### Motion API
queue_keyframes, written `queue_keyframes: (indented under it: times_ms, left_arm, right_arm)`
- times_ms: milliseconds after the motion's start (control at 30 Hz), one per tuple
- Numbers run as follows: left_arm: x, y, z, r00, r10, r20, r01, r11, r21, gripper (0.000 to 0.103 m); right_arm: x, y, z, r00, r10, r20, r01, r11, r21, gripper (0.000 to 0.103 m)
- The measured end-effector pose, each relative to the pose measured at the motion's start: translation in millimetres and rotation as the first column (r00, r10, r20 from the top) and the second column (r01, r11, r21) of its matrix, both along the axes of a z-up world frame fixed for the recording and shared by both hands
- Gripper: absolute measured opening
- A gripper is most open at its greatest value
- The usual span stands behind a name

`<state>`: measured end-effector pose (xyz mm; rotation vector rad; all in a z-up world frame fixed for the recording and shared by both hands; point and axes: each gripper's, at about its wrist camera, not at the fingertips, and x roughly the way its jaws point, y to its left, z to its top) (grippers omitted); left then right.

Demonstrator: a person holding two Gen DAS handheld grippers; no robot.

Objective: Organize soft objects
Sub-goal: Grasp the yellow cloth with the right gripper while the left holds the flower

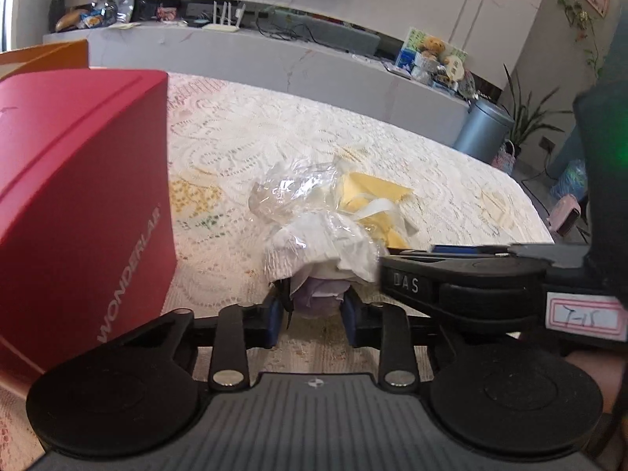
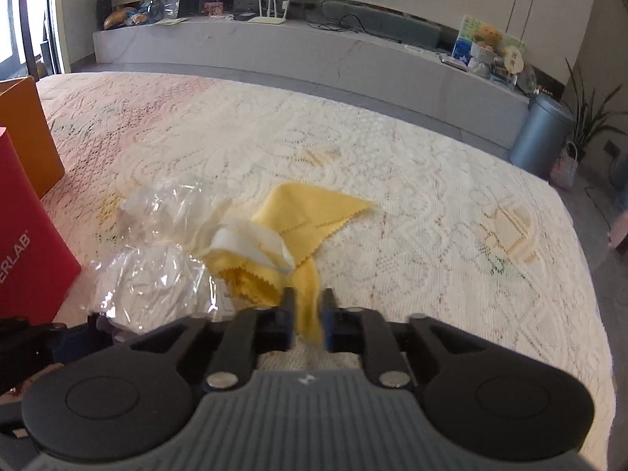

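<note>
Yellow cloth (image 2: 310, 212) points far-right; right hand-held gripper (image 2: 308, 314) part-open around its tail, left (image 1: 314, 306) grips bundle (image 1: 318, 294).

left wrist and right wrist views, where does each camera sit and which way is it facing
Left wrist: sits on the left gripper, facing down across the lace-covered table at a pale bundle between its fingers; the right gripper crosses at right.
Right wrist: sits on the right gripper, facing the same way, yellow cloth between its fingers.
Both show: yellow cloth, plastic wrap, red box.
</note>
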<state>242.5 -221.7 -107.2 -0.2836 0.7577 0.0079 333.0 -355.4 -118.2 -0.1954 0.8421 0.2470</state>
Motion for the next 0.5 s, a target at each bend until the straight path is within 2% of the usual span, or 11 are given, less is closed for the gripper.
queue_keyframes:
  times_ms: [167, 233, 267, 300, 400, 500]
  left_arm:
    - [-3, 1, 4, 1.000, 0.022, 0.019, -0.022, 1.000, 0.002, 0.028]
    - [-4, 0, 4, 0.999, 0.023, 0.022, -0.023, 1.000, 0.002, 0.028]
    - [-4, 0, 4, 1.000, 0.017, 0.015, -0.017, 1.000, 0.004, 0.028]
    - [-4, 0, 3, 1.000, 0.014, 0.011, -0.014, 1.000, 0.001, 0.028]
    - [-7, -2, 5, 1.000, 0.009, 0.011, -0.009, 1.000, 0.002, 0.028]
    - [-10, -3, 8, 0.999, 0.019, 0.028, -0.020, 1.000, 0.013, 0.028]
  right_arm:
    - [4, -9, -3, 1.000, 0.008, -0.016, -0.005, 0.991, 0.135, 0.045]
    - [6, -9, -4, 0.998, 0.020, -0.055, -0.011, 0.986, 0.168, 0.029]
    - [6, -7, -2, 0.998, 0.024, -0.053, -0.016, 0.990, 0.140, 0.004]
    - [5, -4, -1, 0.997, 0.036, -0.068, -0.028, 0.992, 0.120, 0.000]
    - [1, -8, 8, 0.991, 0.034, -0.132, -0.017, 0.992, 0.122, 0.000]
    - [-10, -28, 23, 0.979, -0.084, -0.186, 0.107, 0.988, 0.116, 0.000]
